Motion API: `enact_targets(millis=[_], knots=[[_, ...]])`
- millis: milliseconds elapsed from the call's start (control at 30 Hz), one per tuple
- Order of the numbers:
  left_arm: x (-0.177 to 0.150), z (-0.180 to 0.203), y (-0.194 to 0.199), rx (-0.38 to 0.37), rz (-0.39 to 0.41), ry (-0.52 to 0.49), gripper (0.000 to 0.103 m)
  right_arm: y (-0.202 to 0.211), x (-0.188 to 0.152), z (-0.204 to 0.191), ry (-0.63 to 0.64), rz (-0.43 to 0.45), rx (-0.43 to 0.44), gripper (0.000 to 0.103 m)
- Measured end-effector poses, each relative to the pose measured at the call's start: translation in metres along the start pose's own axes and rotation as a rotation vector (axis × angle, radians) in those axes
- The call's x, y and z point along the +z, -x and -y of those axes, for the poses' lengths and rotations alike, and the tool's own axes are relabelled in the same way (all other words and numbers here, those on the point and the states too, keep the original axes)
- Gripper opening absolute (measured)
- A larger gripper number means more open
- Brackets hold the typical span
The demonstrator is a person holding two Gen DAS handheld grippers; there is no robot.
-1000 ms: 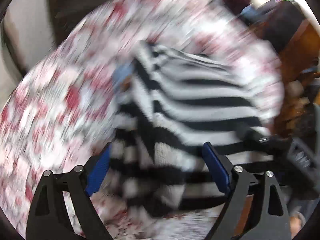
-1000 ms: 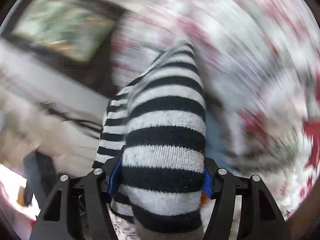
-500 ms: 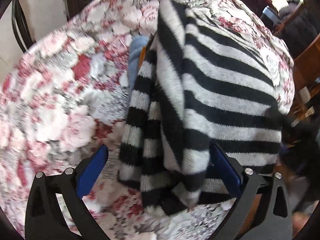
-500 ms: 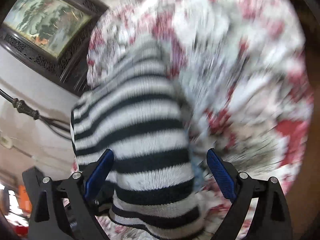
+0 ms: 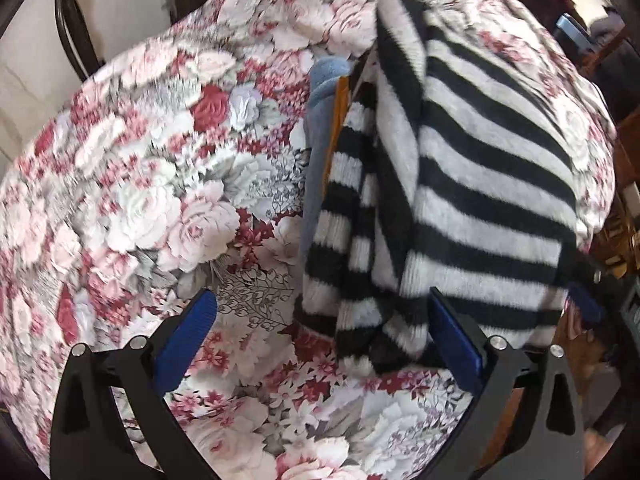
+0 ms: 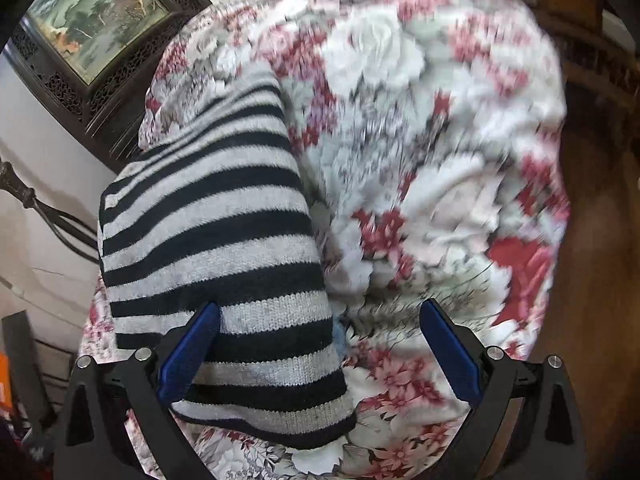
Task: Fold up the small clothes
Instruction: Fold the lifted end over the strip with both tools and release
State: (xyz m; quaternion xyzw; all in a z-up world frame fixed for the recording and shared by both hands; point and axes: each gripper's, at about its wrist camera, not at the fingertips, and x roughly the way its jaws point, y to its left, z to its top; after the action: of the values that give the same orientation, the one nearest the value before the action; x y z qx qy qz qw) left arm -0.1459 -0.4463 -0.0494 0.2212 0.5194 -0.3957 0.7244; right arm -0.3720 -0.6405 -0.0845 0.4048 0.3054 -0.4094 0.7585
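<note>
Striped sweater (image 6: 208, 240) lies loose between right gripper's (image 6: 320, 352) spread fingers (image 6: 192, 352).

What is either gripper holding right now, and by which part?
Nothing. The right gripper has just been opening and stands wide over the black-and-white striped knit sweater; the left gripper is open too.

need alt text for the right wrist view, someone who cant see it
A folded black-and-white striped sweater lies on a floral bedspread, seen from above between the wide-open blue-padded fingers of the right gripper, which grips nothing. A framed landscape painting hangs on the wall at upper left.
</note>
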Motion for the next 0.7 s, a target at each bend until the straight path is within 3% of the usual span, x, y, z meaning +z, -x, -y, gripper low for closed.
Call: enact_targets(millis=[100, 300, 467, 700], knots=[[-0.012, 0.009, 0.015, 0.081, 0.048, -0.073, 0.099, 0.012, 0.0, -0.013, 0.034, 0.029, -0.05, 0.1], [-0.032, 0.005, 0.046, 0.17, 0.143, -0.109, 0.099, 0.056, -0.02, -0.038, 0.05, 0.075, -0.017, 0.1], [-0.046, -0.007, 0.074, 0.158, 0.198, -0.079, 0.099, 0.096, -0.037, -0.056, 0.101, 0.156, 0.004, 0.1], [-0.065, -0.017, 0.117, 0.184, 0.308, -0.044, 0.099, 0.133, -0.071, -0.045, 0.135, 0.196, 0.003, 0.1]])
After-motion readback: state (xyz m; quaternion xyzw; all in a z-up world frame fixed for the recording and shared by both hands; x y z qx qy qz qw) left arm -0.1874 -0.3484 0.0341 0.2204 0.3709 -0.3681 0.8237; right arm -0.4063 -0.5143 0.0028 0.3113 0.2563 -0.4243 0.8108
